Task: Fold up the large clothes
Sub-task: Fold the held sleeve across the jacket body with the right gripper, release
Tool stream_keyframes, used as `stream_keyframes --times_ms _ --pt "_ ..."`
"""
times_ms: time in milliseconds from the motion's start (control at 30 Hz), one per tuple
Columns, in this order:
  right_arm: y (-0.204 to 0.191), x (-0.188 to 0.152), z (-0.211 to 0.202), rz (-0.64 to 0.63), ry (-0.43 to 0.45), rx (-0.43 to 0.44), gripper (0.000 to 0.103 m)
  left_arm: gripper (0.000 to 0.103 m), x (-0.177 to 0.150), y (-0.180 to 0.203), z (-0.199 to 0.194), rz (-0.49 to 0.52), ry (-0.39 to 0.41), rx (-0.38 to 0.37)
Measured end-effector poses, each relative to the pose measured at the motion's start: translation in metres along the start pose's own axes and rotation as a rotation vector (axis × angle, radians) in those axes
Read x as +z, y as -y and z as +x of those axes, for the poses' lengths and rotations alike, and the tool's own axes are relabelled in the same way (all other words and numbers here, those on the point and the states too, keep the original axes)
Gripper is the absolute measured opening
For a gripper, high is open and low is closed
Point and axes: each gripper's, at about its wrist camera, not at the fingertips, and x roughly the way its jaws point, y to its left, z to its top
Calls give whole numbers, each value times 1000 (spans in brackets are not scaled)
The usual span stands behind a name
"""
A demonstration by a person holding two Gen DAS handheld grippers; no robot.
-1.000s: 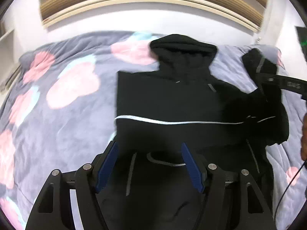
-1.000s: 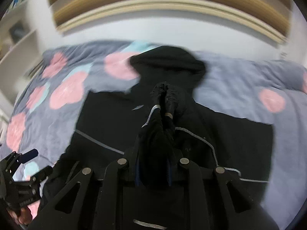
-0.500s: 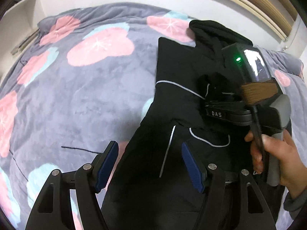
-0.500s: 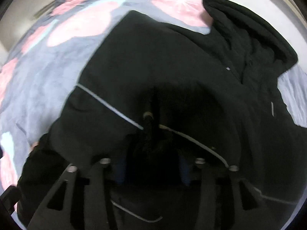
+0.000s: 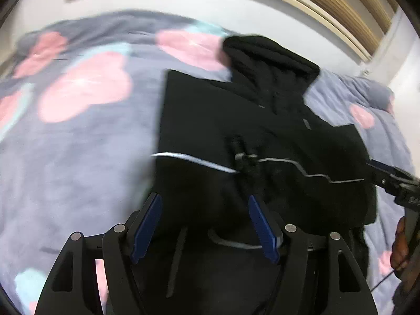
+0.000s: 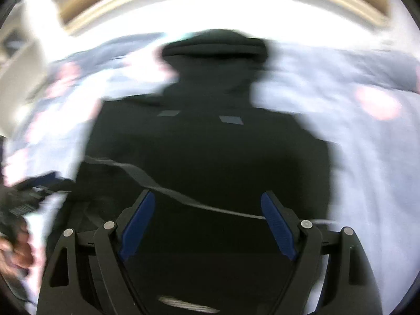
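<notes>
Black hoodie (image 6: 210, 144) beneath opening right claw (image 6: 207, 204)

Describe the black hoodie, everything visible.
The black hoodie lies flat on the grey floral blanket, hood toward the wall, both sleeves folded in over the body. It looks like soft matte fabric with a thin pale piping line across the chest and small grey tabs near the collar. Neither claw touches it: left claw hovers open, right claw is opening, nothing between its pads.

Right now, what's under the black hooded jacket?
The black hooded jacket lies on a grey plush blanket with pink hearts, which shows on both sides. The blanket beneath the fabric is covered, so anything else there cannot be seen.
</notes>
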Motion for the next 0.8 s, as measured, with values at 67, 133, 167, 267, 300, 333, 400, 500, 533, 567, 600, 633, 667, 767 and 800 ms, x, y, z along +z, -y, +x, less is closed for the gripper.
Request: stream_keyframes --times_ms 67,133,167,267,300,333,400,500,533,567,600,633,667,767,800 --pt "37 -13 2 38 -8 -88 79 70 9 10 15 21 -22 -66" --pt "68 -20 8 83 -38 -117 67 70 19 17 30 25 -38 -111" --pt "80 -24 14 108 -51 -116 66 70 24 20 41 22 -51 -137" --pt "103 -35 27 160 -88 -93 65 70 32 25 68 29 -99 -142" --pt "103 -36 28 163 -92 -88 65 70 33 27 75 37 -109 -142" --pt "100 -40 31 164 -101 -80 65 66 34 28 82 40 -121 -147" --pt "97 -42 32 157 -105 -81 65 25 35 32 91 44 -135 -173" --pt "95 -41 27 157 -108 -70 65 18 39 37 80 72 -92 -165" --pt "94 -38 22 168 -102 -52 65 17 43 39 67 83 -50 -176" --pt "95 -37 16 176 -90 -35 65 17 47 39 53 86 -13 -190" --pt "95 -36 7 184 -73 -19 65 17 53 36 34 83 30 -211" --pt "95 -34 0 187 -63 -10 65 17 59 33 19 78 67 -225" --pt "94 -32 -1 189 -58 -5 65 17 66 28 4 73 102 -230" --pt "85 -27 8 196 -64 29 66 18 81 2 -15 47 148 -225" --pt "82 -27 14 199 -76 42 66 18 83 -10 -9 32 128 -220"
